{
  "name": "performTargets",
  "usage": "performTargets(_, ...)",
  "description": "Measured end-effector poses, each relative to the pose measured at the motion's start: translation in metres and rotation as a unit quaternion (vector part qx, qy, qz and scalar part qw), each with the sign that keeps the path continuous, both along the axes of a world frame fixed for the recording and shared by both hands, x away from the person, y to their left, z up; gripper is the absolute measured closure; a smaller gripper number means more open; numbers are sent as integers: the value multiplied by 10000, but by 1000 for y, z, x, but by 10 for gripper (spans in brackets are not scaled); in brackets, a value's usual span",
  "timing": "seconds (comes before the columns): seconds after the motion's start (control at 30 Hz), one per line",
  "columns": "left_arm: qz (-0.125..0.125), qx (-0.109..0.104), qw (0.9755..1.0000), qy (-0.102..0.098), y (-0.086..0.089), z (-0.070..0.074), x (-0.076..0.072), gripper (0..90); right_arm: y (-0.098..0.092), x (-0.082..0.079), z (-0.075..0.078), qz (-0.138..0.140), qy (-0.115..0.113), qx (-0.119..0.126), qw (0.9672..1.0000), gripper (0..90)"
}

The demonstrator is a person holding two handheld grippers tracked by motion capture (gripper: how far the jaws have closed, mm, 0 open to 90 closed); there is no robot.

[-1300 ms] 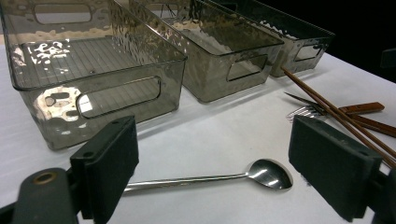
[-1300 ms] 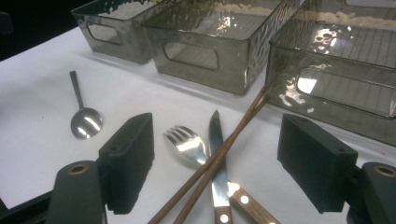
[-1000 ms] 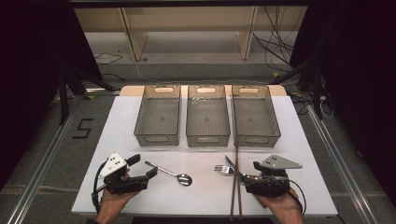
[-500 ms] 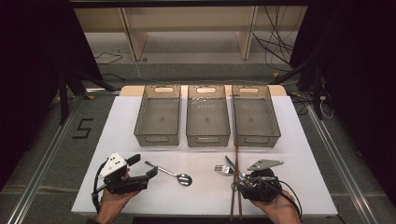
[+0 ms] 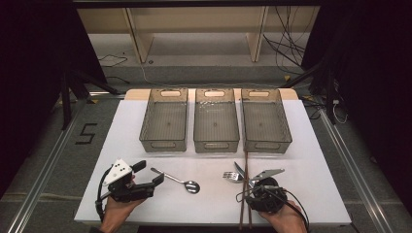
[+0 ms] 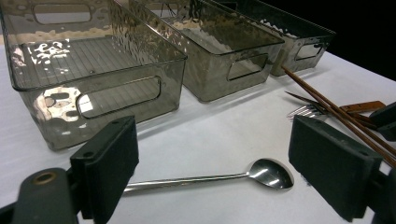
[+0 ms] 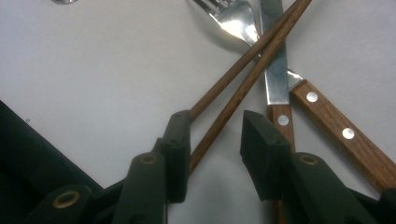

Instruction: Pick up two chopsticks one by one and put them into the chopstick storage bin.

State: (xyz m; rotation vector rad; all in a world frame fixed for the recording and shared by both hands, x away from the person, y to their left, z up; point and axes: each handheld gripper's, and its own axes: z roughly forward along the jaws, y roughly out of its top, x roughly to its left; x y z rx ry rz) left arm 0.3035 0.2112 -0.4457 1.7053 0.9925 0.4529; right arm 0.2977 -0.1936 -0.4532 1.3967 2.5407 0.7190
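Right gripper [image 7: 212,140] fingers partly apart and just been closing. Chopsticks [image 7: 238,77] lie between them on the counter [image 7: 93,70]: one touches the left finger [image 7: 180,140], not clamped.

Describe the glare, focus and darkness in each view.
High view: the white table is evenly lit, the surroundings fall to black. Left gripper view: bright glare ripples on the clear smoky plastic bin; the near black pads look soft. Right gripper view: the brown wooden chopsticks are slightly soft.
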Motion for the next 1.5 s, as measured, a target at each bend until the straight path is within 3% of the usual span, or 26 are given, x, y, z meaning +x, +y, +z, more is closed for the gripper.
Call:
performTargets(0.6, 19, 33, 10000, -18, -1, 0, 0, 158, 7, 4, -12, -61, 195, -134, 9997, 680)
performTargets(0.97, 5, 19, 10000, -15, 0, 0, 0, 158, -1, 4, -14, -391, 272, 156, 9987, 740)
performTargets(1.5, -18, 21, 10000, -8, -1, 0, 0, 158, -8, 3, -13, -606, 196, 197, 9978, 785)
